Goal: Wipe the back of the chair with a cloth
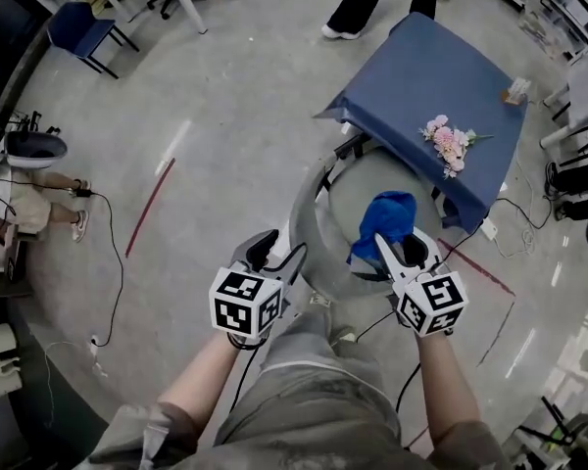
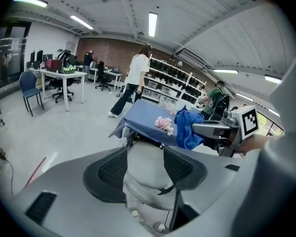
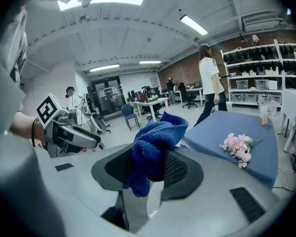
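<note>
My right gripper [image 3: 149, 176] is pinching a bunched blue towelling cloth [image 3: 155, 141], its jaws pressed onto a fold so that most of the fabric stands up above them in a loose wad. My left gripper [image 2: 145, 168] has its jaws spread, and the pale curved back [image 1: 301, 211] of the light grey chair [image 1: 365, 192] shows in the gap between them; I cannot tell whether either pad touches it. In the head view the cloth hangs over the seat, just inside the back's rim, not yet clearly laid against it. To wipe well, I judge I should turn the wad so a broad face of it meets the back, press lightly, and sweep along the curve in overlapping passes, with the left gripper steadying the rim so the chair does not swivel away. Counting: two grippers, one cloth, one grey chair before me, one dark blue chair [image 1: 78, 29] well apart, one blue-covered table [image 1: 441, 71] just beyond the grey chair, and one bunch of pink flowers [image 1: 448, 145] on it.
</note>
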